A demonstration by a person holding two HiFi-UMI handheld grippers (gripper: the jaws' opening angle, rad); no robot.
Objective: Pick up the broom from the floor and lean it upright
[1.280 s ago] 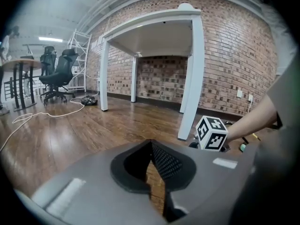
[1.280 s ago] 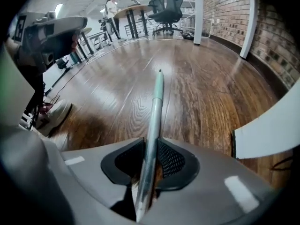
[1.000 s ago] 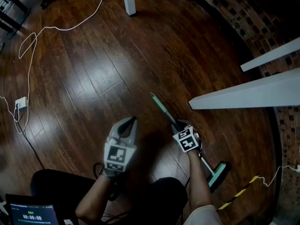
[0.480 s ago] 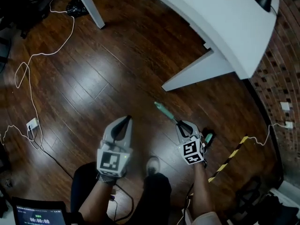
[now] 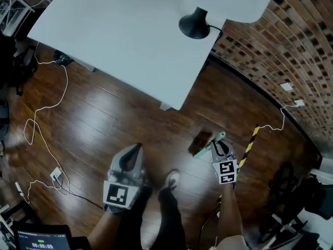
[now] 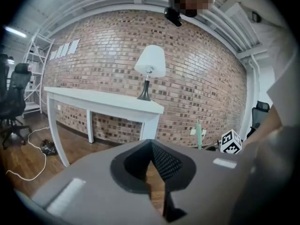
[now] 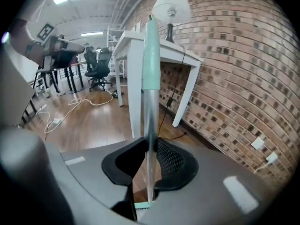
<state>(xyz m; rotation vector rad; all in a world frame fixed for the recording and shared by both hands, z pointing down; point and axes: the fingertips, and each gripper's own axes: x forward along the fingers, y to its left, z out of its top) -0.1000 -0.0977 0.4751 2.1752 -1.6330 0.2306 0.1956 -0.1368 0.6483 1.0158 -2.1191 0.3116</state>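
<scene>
- The broom (image 7: 151, 55) stands upright over the wooden floor (image 5: 104, 124), with the brush head down and the mint grip on top.
- Our right gripper (image 7: 149, 146) clamps its metal handle.
- Our left gripper (image 6: 151, 146) is well apart from it, with its jaws pressed together on nothing.
- The white table (image 5: 130, 40) with a lamp (image 5: 195, 25) is near, by the brick wall (image 5: 270, 51).

One broom (image 7: 150, 78), two hand-held grippers (image 5: 136, 149) (image 5: 218, 146), one white table (image 5: 130, 46), one lamp (image 5: 195, 26)
</scene>
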